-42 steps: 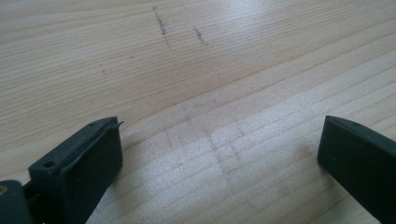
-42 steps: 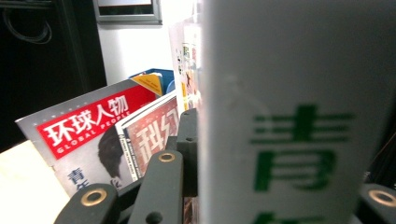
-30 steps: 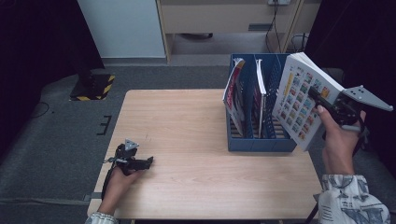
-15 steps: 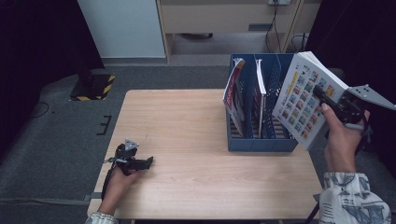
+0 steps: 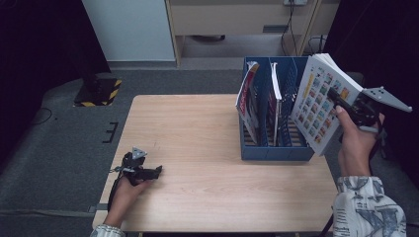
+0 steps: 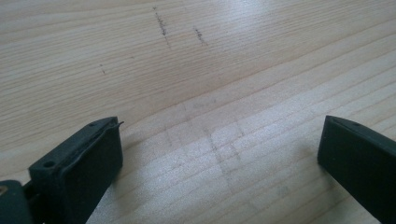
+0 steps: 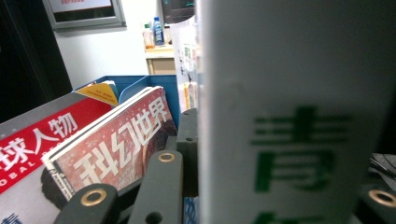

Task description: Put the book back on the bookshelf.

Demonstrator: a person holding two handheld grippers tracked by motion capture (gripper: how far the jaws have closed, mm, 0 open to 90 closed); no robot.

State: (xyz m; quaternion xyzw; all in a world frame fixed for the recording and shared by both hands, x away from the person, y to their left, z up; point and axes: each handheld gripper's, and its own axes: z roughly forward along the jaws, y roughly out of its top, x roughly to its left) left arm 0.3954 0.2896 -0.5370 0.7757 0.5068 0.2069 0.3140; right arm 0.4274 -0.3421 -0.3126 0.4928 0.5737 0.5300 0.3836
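Note:
My right gripper is shut on a white book whose cover carries a grid of coloured squares. It holds the book tilted in the air over the right end of a blue file rack. In the right gripper view the book's white spine with green characters stands between the jaws. Red-covered magazines lean in the rack's left slot, and another thin one stands in the middle. My left gripper lies on the table at the front left, open, with bare wood between its jaws.
The rack stands at the table's right edge, its right slot under the held book. Dark floor surrounds the table, with a white cabinet and a wooden unit beyond the far edge. The red magazines lie close to the right gripper's left jaw.
The right hand and its book have shifted only slightly. The left gripper has stayed where it was.

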